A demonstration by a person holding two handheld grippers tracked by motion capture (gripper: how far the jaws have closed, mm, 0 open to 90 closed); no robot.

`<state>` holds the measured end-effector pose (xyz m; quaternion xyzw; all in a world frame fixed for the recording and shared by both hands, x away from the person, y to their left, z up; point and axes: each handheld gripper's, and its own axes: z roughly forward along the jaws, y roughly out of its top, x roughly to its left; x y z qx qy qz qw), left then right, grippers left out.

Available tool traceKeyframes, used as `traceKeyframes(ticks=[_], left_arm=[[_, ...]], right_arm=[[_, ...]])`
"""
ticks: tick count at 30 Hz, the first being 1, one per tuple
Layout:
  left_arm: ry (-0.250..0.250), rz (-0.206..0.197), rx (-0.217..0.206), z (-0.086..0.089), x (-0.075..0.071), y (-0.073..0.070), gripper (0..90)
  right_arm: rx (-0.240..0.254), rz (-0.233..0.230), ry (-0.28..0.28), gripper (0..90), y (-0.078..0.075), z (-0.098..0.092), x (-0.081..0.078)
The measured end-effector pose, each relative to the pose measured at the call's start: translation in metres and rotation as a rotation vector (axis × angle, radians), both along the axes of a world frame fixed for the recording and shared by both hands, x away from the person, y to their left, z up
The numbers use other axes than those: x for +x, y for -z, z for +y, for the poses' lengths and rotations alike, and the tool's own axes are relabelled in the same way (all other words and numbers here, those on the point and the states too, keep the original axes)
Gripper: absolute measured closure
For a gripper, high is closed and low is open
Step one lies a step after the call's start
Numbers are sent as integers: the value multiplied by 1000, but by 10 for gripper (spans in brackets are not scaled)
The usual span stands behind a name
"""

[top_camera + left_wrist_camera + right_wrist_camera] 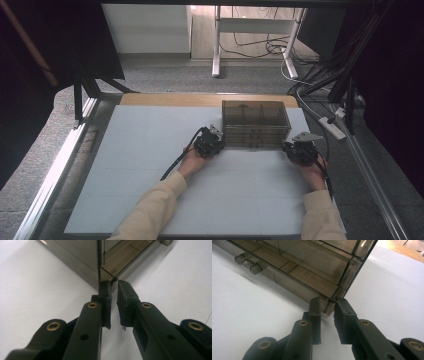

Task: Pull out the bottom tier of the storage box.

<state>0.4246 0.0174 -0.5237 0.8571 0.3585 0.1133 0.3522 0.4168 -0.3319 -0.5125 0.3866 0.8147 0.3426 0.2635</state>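
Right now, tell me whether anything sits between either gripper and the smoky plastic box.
Nothing visible does. The left gripper has its jaws at the near left corner of the tinted box, and the right gripper is at the near right corner. Around both, only bare white table surface shows.

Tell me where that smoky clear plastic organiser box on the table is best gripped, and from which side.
Probably at its two near bottom corners, coming in low from the person's side. The box is wide and boxy, too broad for one jaw span, but its thin walls meet at vertical corner edges. The left hand-held gripper and right hand-held gripper each already pinch such a corner.
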Motion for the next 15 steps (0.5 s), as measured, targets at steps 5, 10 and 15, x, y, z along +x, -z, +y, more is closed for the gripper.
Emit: traceKeyframes(ticks=[5,10,15], left_arm=[[3,6,0,0,0,0,805],[8,9,4,-1,-2,0,804],[14,7,13,-2,-4,0,800]], right_arm=[[-1,3,-2,754,0,0,-1],[-6,3,0,754,-1,0,-2],[-16,-7,-2,757,-2,1,-6]])
